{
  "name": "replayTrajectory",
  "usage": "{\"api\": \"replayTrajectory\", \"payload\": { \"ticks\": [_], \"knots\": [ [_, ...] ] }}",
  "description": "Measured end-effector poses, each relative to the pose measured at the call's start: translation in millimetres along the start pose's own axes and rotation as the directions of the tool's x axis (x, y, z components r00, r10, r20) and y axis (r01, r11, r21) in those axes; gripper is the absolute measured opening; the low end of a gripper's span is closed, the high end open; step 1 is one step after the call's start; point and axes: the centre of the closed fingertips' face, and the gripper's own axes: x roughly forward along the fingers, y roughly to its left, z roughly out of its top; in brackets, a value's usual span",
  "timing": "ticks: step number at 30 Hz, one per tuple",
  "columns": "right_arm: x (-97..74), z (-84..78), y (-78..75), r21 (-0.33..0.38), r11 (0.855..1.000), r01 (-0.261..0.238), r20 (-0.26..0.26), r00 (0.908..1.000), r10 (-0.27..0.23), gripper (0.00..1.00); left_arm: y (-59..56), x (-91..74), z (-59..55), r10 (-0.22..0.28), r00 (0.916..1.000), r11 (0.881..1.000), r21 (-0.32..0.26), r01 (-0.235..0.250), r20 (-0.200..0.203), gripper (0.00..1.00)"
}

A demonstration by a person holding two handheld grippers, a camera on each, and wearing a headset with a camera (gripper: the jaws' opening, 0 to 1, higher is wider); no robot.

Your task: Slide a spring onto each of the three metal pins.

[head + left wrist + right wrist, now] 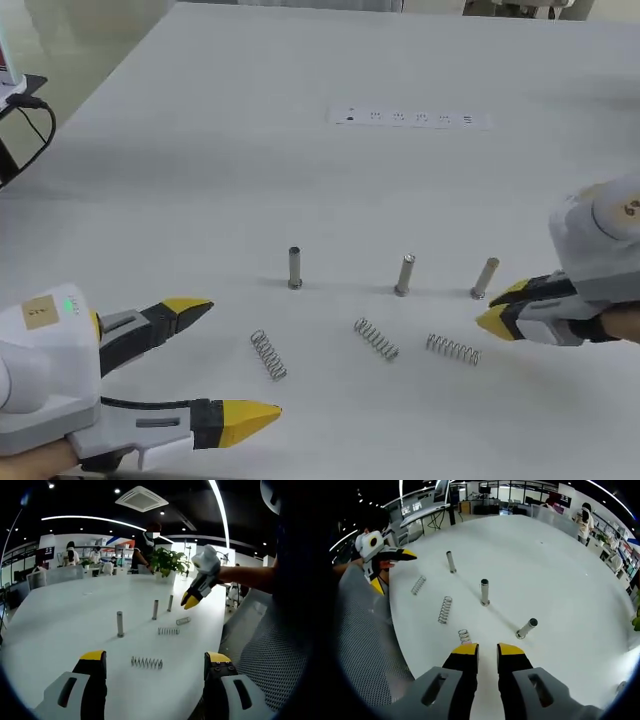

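Risk: toppled short steel pin [485,278] at frame right, nudged by narrow-set, empty yellow-tipped right gripper [495,308] just beside; left gripper [235,358] wide, empty.

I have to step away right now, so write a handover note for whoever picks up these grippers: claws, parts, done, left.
Left claw: wide open, empty, near the left spring.
Right claw: barely open, empty, near the right pin and right spring.
Left pin and middle pin stand in line with it on the table; the middle spring lies loose in front.
Done: nothing, all pins bare.
Left: all three springs onto pins.
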Motion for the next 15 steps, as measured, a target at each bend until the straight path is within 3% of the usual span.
{"api": "replayTrajectory", "payload": {
  "ticks": [9, 15],
  "knots": [
    [14.9, 7.2, 24.9, -0.104, 0.991, -0.079, -0.057, 0.9957, 0.073, 0.13, 0.8, -0.3, 0.5, 0.003, 1.0, 1.0, -0.004, -0.003, 0.007, 0.76],
    [28.3, -0.3, 28.1, -0.187, 0.978, -0.095, -0.134, 0.9885, 0.07, 0.12, 0.9, -0.2, 1.1, 0.004, 0.9999, 1.0, -0.009, -0.004, 0.012, 0.76]
  ]
}}
